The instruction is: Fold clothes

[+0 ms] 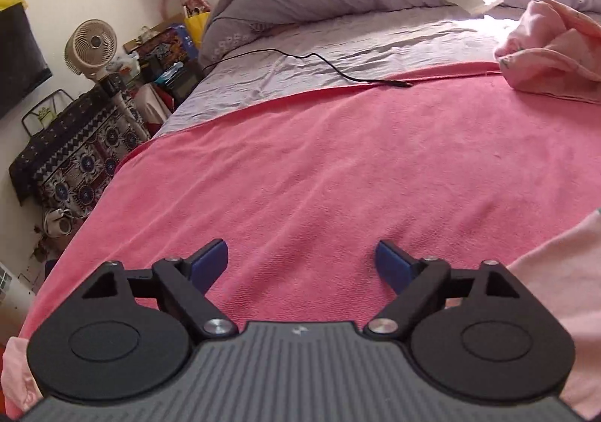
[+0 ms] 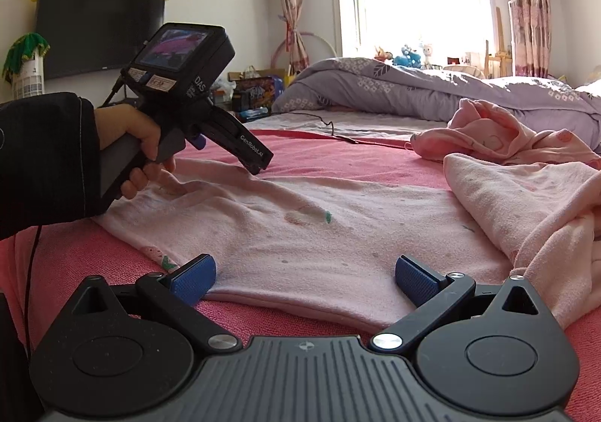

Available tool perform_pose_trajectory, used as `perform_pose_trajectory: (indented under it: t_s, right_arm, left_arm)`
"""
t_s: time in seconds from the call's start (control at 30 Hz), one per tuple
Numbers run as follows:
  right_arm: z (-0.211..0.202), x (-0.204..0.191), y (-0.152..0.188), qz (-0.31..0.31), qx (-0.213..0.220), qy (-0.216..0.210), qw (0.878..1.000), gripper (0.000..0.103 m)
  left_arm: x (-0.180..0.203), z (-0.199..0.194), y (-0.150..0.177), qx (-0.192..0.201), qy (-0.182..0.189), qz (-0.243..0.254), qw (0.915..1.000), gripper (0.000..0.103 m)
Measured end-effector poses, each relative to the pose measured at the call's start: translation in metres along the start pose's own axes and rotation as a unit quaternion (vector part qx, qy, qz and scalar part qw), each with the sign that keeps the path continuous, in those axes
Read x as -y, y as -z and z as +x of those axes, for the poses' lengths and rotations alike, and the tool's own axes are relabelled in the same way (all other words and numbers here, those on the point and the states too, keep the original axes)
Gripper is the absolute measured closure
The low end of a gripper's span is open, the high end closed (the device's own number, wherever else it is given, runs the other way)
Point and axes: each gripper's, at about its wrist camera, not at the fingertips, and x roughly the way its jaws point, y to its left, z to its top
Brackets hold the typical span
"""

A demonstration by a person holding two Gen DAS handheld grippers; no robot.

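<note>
A pale pink garment (image 2: 300, 234) lies spread flat on the pink blanket (image 2: 75, 253), its right part bunched up (image 2: 526, 204). My right gripper (image 2: 305, 273) is open and empty, low over the garment's near hem. My left gripper (image 1: 301, 258) is open and empty above bare pink blanket (image 1: 338, 166); the garment's edge shows at the lower right of its view (image 1: 563, 272). The left gripper also shows in the right wrist view (image 2: 259, 168), held just above the garment's far left edge. A second crumpled pink garment (image 2: 499, 136) lies further back; it also shows in the left wrist view (image 1: 552, 46).
A rumpled lilac duvet (image 2: 413, 91) lies across the far bed. A black cable (image 1: 319, 61) runs over the grey sheet to the blanket's edge. A fan (image 1: 92, 46), boxes and a patterned cloth (image 1: 75, 159) crowd the floor left of the bed.
</note>
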Motion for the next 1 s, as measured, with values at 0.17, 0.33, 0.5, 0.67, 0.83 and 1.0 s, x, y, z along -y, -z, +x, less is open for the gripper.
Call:
perform_pose_trajectory:
  t_s: [0.17,0.33,0.5,0.67,0.83,1.0]
  right_arm:
    - [-0.048,0.021,-0.012,0.017,0.096,-0.022,0.995,0.002]
    - [-0.09,0.094,-0.039,0.101,0.155,0.083,0.979,0.002]
    - [-0.1,0.212,-0.053,0.282,0.128,0.135,0.941,0.005]
    - [-0.082,0.284,-0.051,0.368,0.079,0.156,0.913,0.014]
    - [-0.048,0.304,-0.052,0.38,0.006,0.17,0.909,0.022]
    - [-0.015,0.301,-0.057,0.366,-0.046,0.182,0.912,0.023]
  left_arm:
    - [0.01,-0.05,0.011,0.038,0.09,0.018,0.995,0.019]
    - [0.064,-0.092,0.022,0.077,0.171,0.061,0.9804,0.018]
    - [0.121,-0.117,0.039,0.103,0.221,0.13,0.961,0.013]
    - [0.162,-0.12,0.07,0.096,0.229,0.199,0.948,0.014]
    - [0.153,-0.134,0.058,0.126,0.24,0.155,0.9499,0.013]
    - [0.178,-0.128,0.07,0.106,0.271,0.194,0.9368,0.015]
